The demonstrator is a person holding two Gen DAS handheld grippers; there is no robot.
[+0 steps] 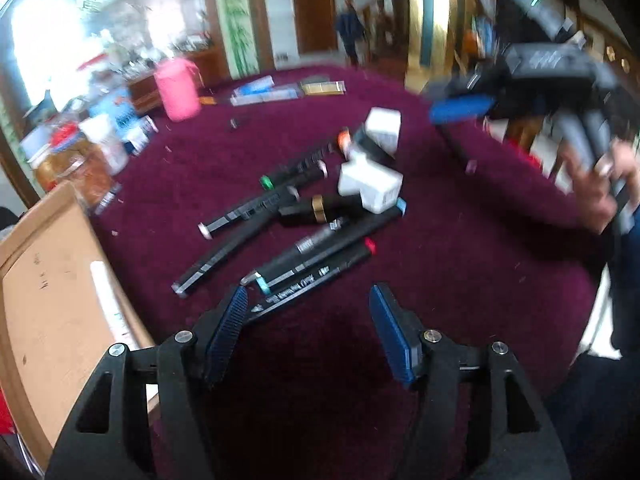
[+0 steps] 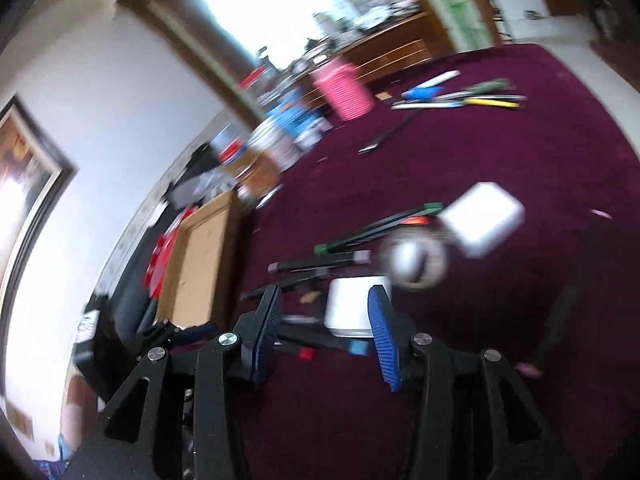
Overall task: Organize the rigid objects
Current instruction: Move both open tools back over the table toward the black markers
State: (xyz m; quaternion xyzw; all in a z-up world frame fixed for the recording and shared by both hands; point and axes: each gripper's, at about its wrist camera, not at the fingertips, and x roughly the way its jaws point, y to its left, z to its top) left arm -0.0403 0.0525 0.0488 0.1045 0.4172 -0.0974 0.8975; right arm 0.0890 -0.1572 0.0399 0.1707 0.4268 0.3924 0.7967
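Both of my grippers have their blue-padded fingers spread wide with nothing between them. My left gripper (image 1: 308, 312) hangs just short of the marker pile (image 1: 288, 220), its left finger (image 1: 226, 320) just beside the tail of the red-capped marker (image 1: 320, 268). That pile of black markers lies on the maroon cloth (image 1: 460, 248). At the pile's far side sit two white blocks (image 1: 370, 186), one stacked behind the other, with a gold-banded black tube (image 1: 320, 208) against the nearer one. A cardboard box (image 1: 52, 280) stands to the left of the pile, and a pink cylinder (image 1: 178, 88) well beyond it. My right gripper (image 2: 322, 320) hovers over the pile's other end, a white block (image 2: 348, 308) showing past its fingers. That view is badly blurred, so I think the round object (image 2: 414, 262) beside the pile is a tape roll.
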